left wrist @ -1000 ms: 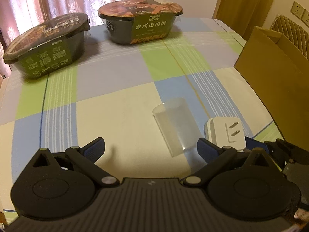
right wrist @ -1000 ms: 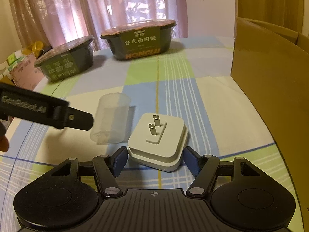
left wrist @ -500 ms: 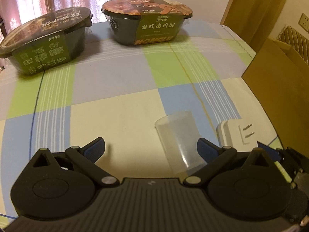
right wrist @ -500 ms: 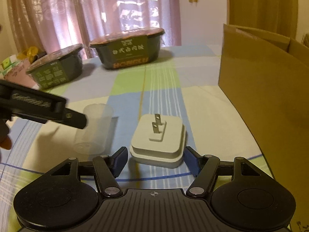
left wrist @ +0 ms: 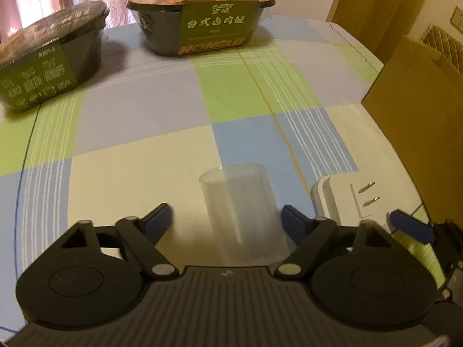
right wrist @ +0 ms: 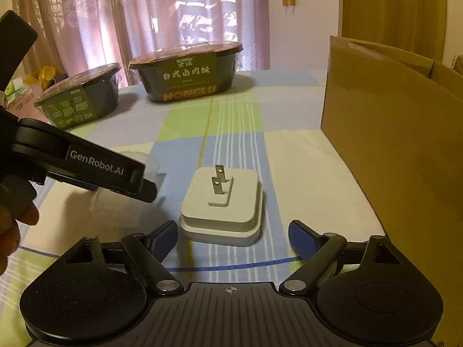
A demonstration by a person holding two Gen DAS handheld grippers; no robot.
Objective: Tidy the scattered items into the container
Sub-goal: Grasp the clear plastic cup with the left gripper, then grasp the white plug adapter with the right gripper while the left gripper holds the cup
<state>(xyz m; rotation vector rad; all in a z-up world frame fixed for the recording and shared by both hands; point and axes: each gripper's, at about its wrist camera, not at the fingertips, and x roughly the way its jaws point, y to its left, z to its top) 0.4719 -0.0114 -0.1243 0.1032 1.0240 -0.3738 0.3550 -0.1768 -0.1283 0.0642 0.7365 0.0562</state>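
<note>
Cardboard box (right wrist: 390,133), open-topped, stands at the right edge of the bench (left wrist: 139,156), which has a checked cloth in green, blue, cream and lilac. Two dark lidded meal bowls sit at the far side: one with HONGLU lettering (left wrist: 202,20), another (left wrist: 49,66) to its left, well apart from the small items. Left tool (left wrist: 224,217) open, fingers wide, straddling a clear plastic cup (left wrist: 240,211) lying on its side; no contact visible. Right tool (right wrist: 231,232) also open, fingers either side of a white plug adapter (right wrist: 224,208) lying prongs-up on the bench, pads not touching it. Cup and adapter lie just beside each other, near the box, both outside it. A hand (right wrist: 11,225) shows at the left edge of the right wrist view.
</note>
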